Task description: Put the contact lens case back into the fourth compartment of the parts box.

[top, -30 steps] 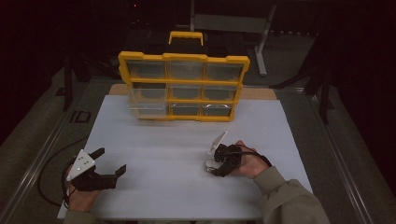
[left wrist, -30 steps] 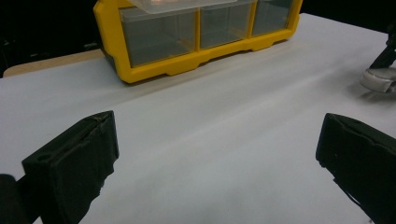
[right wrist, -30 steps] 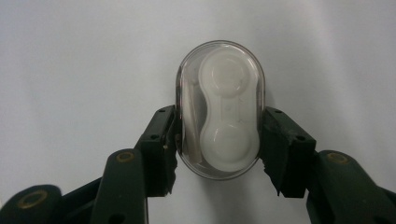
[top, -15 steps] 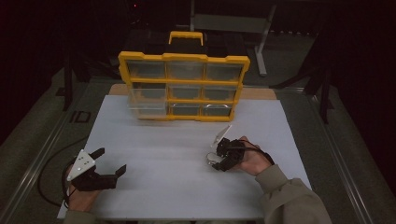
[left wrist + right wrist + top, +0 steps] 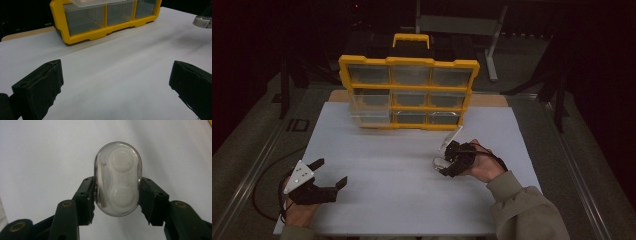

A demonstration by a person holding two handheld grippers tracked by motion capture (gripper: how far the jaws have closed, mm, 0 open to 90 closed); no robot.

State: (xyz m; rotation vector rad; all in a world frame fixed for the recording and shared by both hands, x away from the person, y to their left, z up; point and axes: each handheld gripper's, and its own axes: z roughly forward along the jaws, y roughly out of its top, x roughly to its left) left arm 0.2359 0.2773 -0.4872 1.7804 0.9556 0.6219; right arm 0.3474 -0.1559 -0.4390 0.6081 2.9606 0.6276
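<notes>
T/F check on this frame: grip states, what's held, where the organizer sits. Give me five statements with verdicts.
1. The right gripper is shut on a clear oval case. True.
2. The left gripper holds the case. False: its jaws stand wide apart with nothing between them.
3. The yellow organizer stands at the far side of the white table. True.
4. The case holds a red part. False: the insert inside is white, with two round wells.
5. One clear drawer at the organizer's lower left sticks out. True.
</notes>
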